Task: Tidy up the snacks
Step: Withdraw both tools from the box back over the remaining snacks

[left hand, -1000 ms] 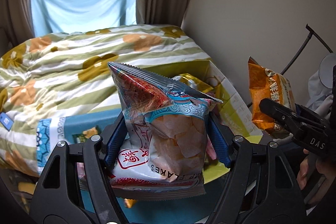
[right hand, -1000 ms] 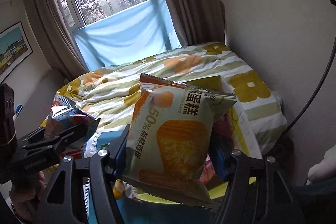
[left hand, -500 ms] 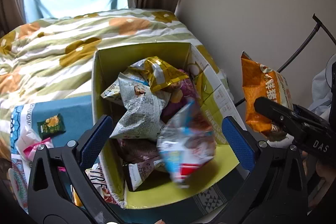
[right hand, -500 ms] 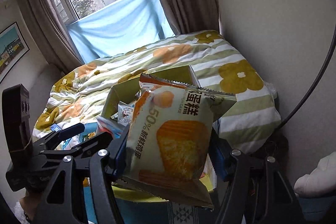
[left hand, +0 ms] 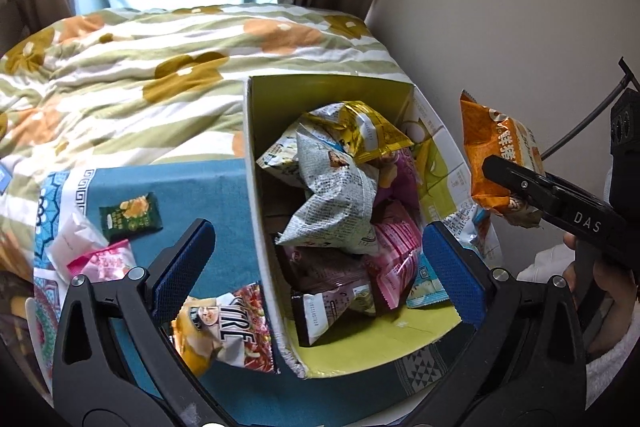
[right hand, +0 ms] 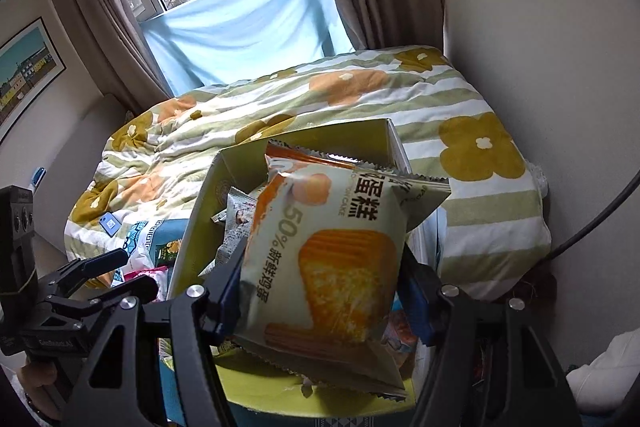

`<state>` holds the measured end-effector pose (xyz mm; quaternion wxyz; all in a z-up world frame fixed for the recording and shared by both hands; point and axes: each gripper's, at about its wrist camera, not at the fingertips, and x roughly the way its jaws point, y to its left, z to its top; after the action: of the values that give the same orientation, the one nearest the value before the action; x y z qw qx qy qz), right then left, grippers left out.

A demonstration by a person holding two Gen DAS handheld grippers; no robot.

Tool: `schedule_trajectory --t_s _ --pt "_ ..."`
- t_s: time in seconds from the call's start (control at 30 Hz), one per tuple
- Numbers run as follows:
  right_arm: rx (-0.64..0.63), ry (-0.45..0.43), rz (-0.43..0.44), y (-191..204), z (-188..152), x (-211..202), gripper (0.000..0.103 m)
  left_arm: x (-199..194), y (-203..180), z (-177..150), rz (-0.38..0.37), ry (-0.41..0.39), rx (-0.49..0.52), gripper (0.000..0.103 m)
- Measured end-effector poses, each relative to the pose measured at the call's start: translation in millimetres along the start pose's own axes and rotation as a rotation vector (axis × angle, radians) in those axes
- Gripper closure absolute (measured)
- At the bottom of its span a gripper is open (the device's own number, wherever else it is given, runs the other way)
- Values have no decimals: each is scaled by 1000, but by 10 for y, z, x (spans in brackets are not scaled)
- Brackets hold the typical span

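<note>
The yellow box [left hand: 328,89] holds heaped snack packets [left hand: 340,195]. Above it, the left hand-held gripper [left hand: 316,267] gapes empty; the right hand-held gripper [right hand: 320,291] clamps a cake packet [right hand: 332,259]. Loose packets [left hand: 224,331] lie beside the box.

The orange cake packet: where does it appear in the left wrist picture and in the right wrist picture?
Left wrist: the orange cake packet is at the right edge, clamped in the right gripper.
Right wrist: the packet fills the lower centre, between that gripper's two fingers.
Shared landmark: the open cardboard box of snacks on the bed.
</note>
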<state>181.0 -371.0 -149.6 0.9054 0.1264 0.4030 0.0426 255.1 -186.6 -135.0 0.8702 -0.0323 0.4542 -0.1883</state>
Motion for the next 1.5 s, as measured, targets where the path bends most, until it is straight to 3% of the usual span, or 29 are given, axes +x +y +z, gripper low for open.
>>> schedule_trajectory --t_s 0.13,0.2,0.27,0.57,1.03,1.27,1.5 --pt "5 6 5 34 61 153 36 -49 69 7 32 -12 1 1" --pt "1 -13 -7 51 59 156 12 -51 88 -13 37 -7 -1 1" --pt "-16 -24 -3 83 40 130 6 -39 101 -52 41 -1 -5 1" --pt "-70 -44 -23 100 -45 60 6 -173 41 -166 59 -20 2 1" --pt "-99 -137 -23 439 -85 -679 6 -1108 66 -413 108 -165 -3 1" --pt "-101 -190 -1 634 -192 -889 6 -1609 468 -737 205 -212 -39 1" --pt "-144 -227 -24 1108 -401 -934 6 -1899 1132 -990 226 -227 -61 1"
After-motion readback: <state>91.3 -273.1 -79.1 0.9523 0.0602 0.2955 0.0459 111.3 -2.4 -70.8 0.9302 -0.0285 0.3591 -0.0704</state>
